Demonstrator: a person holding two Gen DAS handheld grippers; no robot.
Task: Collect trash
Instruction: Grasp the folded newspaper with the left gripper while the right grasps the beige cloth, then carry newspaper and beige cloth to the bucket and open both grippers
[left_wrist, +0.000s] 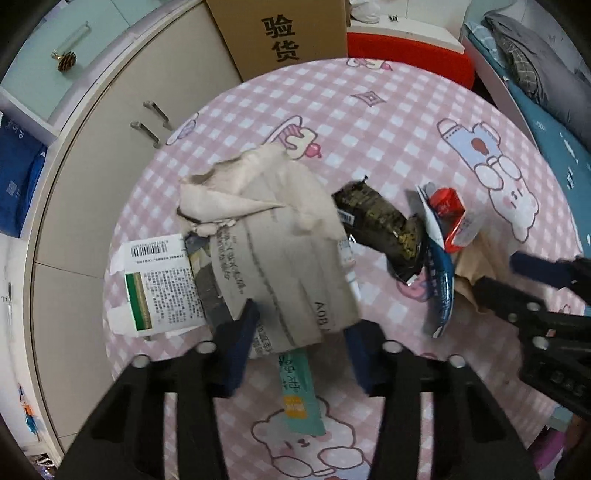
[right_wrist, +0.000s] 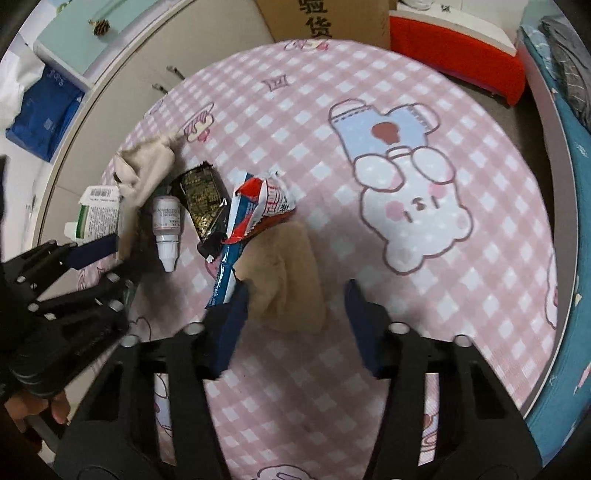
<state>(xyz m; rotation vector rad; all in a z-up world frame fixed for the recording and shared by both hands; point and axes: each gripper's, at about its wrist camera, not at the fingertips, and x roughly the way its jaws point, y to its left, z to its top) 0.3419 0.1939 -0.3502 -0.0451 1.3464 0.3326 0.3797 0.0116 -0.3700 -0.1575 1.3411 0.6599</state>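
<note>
A crumpled grey paper wrapper (left_wrist: 280, 258) lies on the pink checked tablecloth (left_wrist: 369, 129). My left gripper (left_wrist: 301, 332) straddles its near end with its jaws partly apart. Its pads sit at the paper's edges and I see no squeeze. A teal sachet (left_wrist: 299, 391) pokes out below. My right gripper (right_wrist: 295, 314) stands over a tan tissue (right_wrist: 288, 277). Its left pad is at the tissue's edge and a gap shows on the right. Nearby lie a blue wrapper (right_wrist: 225, 273), a red-and-white wrapper (right_wrist: 266, 199), a dark wrapper (right_wrist: 203, 195) and a dropper bottle (right_wrist: 167, 229).
A white medicine box (left_wrist: 155, 288) lies left of the paper. Behind the table stand a cardboard box (left_wrist: 280, 33) and a red stool (left_wrist: 406, 55). Cabinets (left_wrist: 110, 166) run along the left, and a bed (left_wrist: 554, 147) along the right.
</note>
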